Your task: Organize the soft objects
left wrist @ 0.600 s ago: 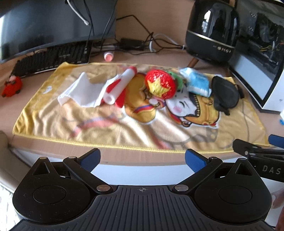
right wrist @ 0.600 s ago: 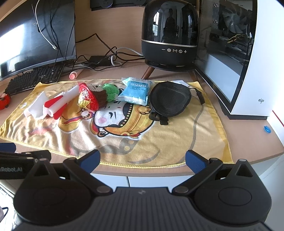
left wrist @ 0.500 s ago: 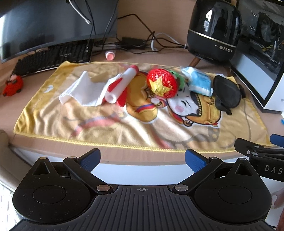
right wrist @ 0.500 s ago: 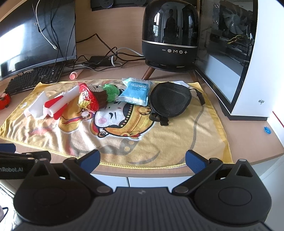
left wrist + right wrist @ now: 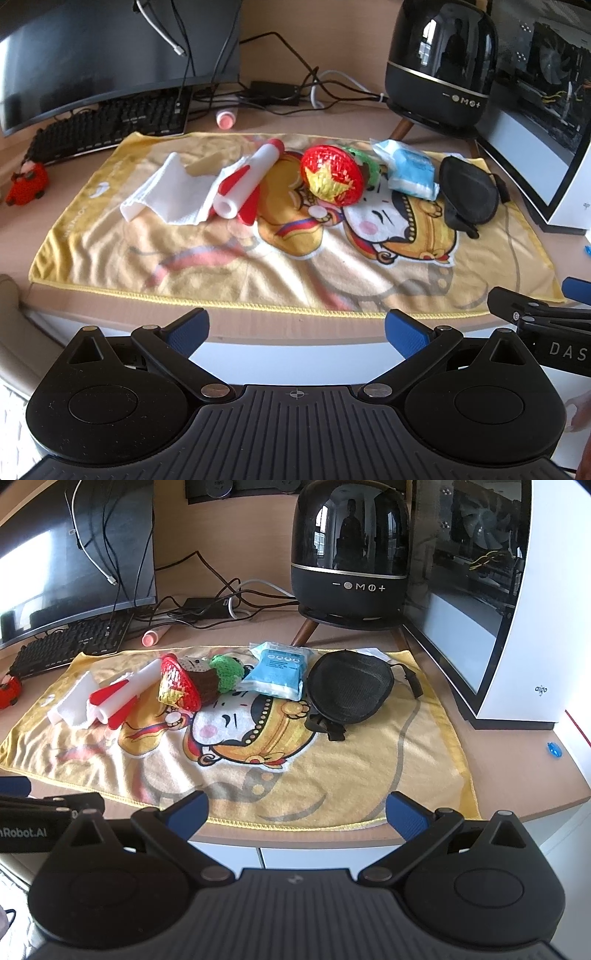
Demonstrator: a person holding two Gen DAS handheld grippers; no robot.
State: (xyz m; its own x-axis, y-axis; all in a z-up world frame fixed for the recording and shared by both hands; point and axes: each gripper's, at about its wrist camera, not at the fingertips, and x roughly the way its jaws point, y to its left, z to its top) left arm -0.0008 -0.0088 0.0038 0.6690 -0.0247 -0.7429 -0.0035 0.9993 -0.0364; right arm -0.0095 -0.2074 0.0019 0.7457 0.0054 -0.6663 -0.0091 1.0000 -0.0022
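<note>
A yellow cartoon towel (image 5: 229, 273) (image 5: 354, 775) covers the desk. On its far half lie a white cloth (image 5: 166, 192) (image 5: 74, 701), a white and red plush rocket (image 5: 247, 181) (image 5: 122, 694), a red and yellow crocheted toy (image 5: 330, 173) (image 5: 177, 683) with a green end (image 5: 225, 668), a blue tissue pack (image 5: 410, 170) (image 5: 280, 668) and a black eye mask (image 5: 467, 192) (image 5: 349, 686). My left gripper (image 5: 295, 328) and right gripper (image 5: 295, 808) hang open and empty before the desk's front edge, well short of the objects.
Behind the towel stand a keyboard (image 5: 107, 125), a monitor (image 5: 110, 55), a black round speaker (image 5: 349, 550) and tangled cables (image 5: 280, 88). A white PC case (image 5: 517, 602) fills the right. A pink tube (image 5: 225, 118) and a red plush (image 5: 27, 182) lie off the towel.
Both grippers drifted slightly; the scene shifts a little in the left wrist view. Nothing on the towel moved and both grippers stay open.
</note>
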